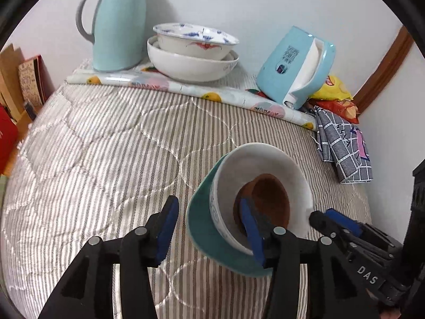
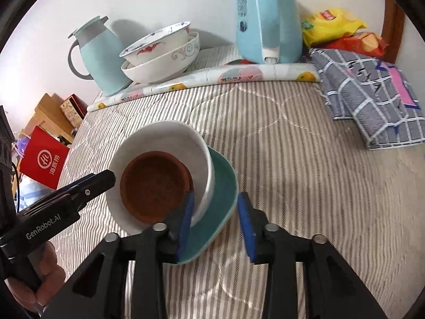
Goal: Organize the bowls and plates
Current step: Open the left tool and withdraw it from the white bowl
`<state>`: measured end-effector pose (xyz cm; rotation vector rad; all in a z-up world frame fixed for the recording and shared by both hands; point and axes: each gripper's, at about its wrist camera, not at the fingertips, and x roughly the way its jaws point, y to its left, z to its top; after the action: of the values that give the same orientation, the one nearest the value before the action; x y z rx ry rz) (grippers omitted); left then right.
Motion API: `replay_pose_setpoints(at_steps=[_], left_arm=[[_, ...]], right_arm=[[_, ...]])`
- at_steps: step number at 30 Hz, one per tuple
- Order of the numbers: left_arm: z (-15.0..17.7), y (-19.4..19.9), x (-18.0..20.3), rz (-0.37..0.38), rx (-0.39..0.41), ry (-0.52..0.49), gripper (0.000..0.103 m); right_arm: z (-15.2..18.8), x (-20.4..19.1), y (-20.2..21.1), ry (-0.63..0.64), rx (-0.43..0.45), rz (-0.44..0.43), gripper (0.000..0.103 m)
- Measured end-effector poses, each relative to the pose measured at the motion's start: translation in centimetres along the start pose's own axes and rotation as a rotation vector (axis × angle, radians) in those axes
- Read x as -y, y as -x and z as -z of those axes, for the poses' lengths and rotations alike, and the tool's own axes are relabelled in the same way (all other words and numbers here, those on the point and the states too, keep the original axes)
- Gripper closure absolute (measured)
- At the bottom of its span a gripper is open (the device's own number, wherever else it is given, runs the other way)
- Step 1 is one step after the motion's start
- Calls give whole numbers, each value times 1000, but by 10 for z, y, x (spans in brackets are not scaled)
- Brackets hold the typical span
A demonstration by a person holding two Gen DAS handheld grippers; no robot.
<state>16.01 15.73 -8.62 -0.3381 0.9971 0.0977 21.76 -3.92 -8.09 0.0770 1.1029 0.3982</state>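
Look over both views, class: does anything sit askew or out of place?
Yes. The teal plate with a white bowl and brown dish nested on it sits tilted, not flat on the striped quilt. At the back, the patterned bowl leans crooked inside the big bowl.

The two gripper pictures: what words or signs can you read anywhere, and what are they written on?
"DAS" on the right gripper's black arm, seen from the left camera.
"GenRobot.AI" on the left gripper's black arm, seen from the right camera.
A round white logo with Chinese characters under it on the red bag; characters too blurred to read.
Dark print on the blue kettle: too small to read.
Yellow snack bag logo: too blurred.
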Motion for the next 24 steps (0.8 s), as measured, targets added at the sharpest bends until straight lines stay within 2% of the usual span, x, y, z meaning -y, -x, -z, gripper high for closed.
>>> replay_pose_setpoints(at_steps=[10,16,22,24], left_arm=[[26,51,31,-13,90,-46,52],[50,80,54,15,123,-90,40],[80,115,75,-6,196,-139,22],[88,124,81,1,216,-158,19]], right_arm=[[34,24,71,-35,115,108,56],[62,38,112,-54,166,161,54],[91,52,146,-72,214,170,34],[100,55,156,-73,224,188,22]])
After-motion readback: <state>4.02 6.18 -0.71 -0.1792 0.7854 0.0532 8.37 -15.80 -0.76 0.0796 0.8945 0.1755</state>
